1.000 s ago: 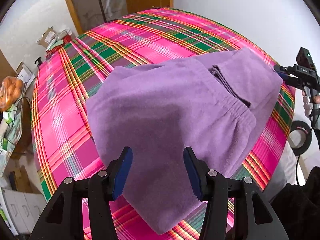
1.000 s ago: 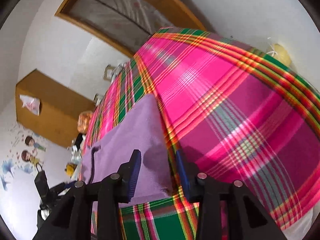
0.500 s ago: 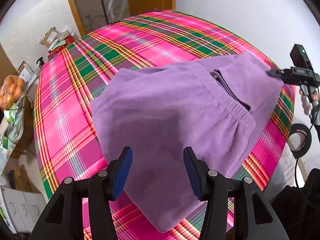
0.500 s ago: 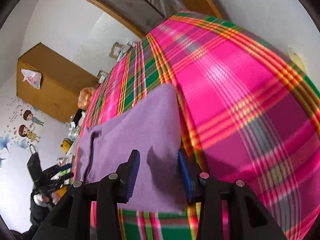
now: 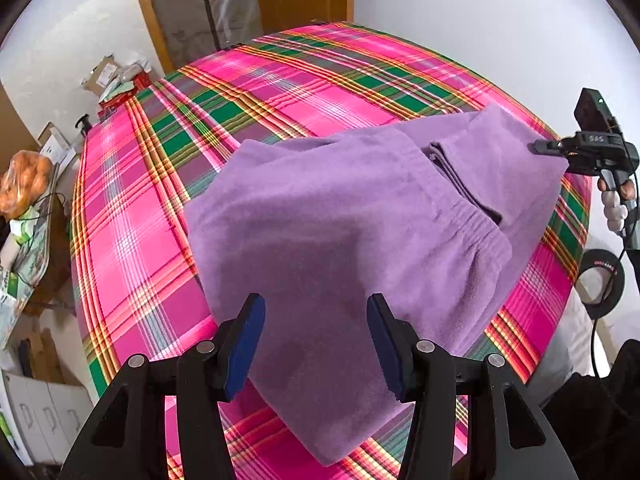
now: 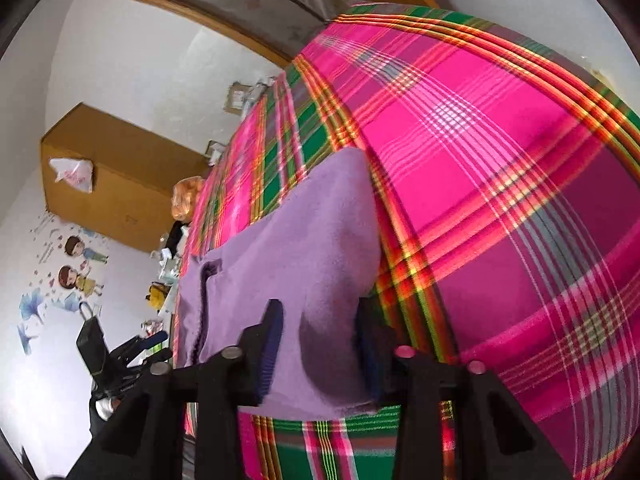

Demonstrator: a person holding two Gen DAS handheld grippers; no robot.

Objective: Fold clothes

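A purple fleece garment (image 5: pixel 340 216) with an elastic waistband lies partly folded on the pink and green plaid cover (image 5: pixel 132 220). My left gripper (image 5: pixel 316 344) hangs open just above the garment's near part, with nothing pinched. My right gripper (image 6: pixel 318 344) is at the garment's far corner (image 6: pixel 312 248). Its jaws are closing with the purple fabric between them, and the pads do not visibly press it. In the left wrist view the right gripper (image 5: pixel 538 147) reaches in from the right edge, held by a hand.
Cardboard boxes and clutter (image 5: pixel 112 80) sit beyond the cover's far left corner. A bag of orange fruit (image 5: pixel 24 184) lies at the left. A wooden cabinet (image 6: pixel 108 184) stands by the wall. A black ring light (image 5: pixel 602 284) is below the cover's right edge.
My right gripper has moved forward over the garment's corner and tipped down, so purple fabric now fills the space between its jaws. The left gripper has kept still.
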